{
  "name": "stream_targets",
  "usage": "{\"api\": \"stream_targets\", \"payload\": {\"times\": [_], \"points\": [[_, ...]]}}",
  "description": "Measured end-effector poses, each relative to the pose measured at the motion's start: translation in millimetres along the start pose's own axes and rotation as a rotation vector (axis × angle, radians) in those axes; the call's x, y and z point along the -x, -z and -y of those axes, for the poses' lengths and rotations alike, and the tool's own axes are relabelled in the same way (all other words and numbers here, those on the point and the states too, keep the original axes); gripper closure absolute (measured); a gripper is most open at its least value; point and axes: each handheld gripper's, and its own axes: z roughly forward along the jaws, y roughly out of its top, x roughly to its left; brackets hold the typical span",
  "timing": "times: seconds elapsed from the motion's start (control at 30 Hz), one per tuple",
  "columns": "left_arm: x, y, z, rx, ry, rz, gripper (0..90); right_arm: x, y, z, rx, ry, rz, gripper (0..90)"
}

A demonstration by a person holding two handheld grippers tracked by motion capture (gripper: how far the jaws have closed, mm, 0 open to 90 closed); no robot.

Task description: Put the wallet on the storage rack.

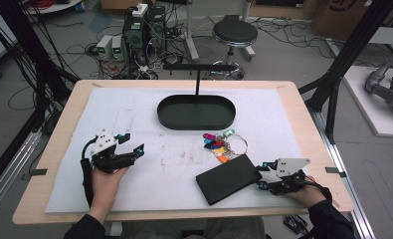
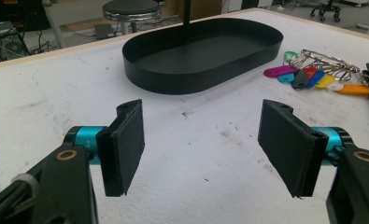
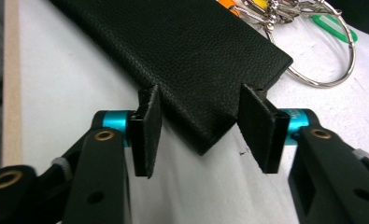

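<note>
While left gripper gapes, right gripper straddles wallet corner, unclamped; bare mat between.

Your left gripper sat at the lower left of the high view, jaws spread wide. Your right gripper, lower right, pointed leftward with jaws partly apart.

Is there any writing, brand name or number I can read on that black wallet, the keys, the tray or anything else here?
None can be read.
Black wallet: plain grained surface, no lettering.
Coloured key tags: no text visible on them.
Black tray: unmarked.
Cardboard box on the floor at the back: part of a dark printed mark, cut off by the picture's edge and too blurred to read.
Small white units on the floor: too small to tell.
</note>
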Motion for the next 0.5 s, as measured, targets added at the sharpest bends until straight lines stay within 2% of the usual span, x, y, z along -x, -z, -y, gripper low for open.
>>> {"api": "stream_targets", "payload": {"times": [0.1, 0.13, 0.2, 0.3, 0.33, 0.5], "points": [[-0.1, 0.1, 0.2, -0.001, 0.000, 0.001, 31.7, -0.4, -0.4, 0.5, -0.002, 0.018, 0.003, 51.8], [0.3, -0.1, 0.3, -0.002, 0.001, 0.002, 31.7, -2.3, 1.2, -1.6, -0.006, 0.037, 0.014, 51.8], [0.7, -0.2, 0.6, -0.004, 0.003, 0.005, 31.7, -2.9, 3.6, -4.3, 0.024, 0.057, 0.014, 52.1], [1.1, -0.8, 0.9, -0.006, 0.004, 0.008, 31.7, -4.4, -0.8, -3.1, -0.002, 0.073, -0.005, 52.6], [1.1, -0.8, 0.9, -0.006, 0.004, 0.008, 31.7, -5.7, -1.7, -2.3, 0.002, 0.093, 0.009, 52.8], [1.9, -1.2, 1.3, -0.005, 0.013, 0.014, 31.7, -7.2, -3.7, 0.1, -0.001, 0.127, 0.023, 55.5]]}}
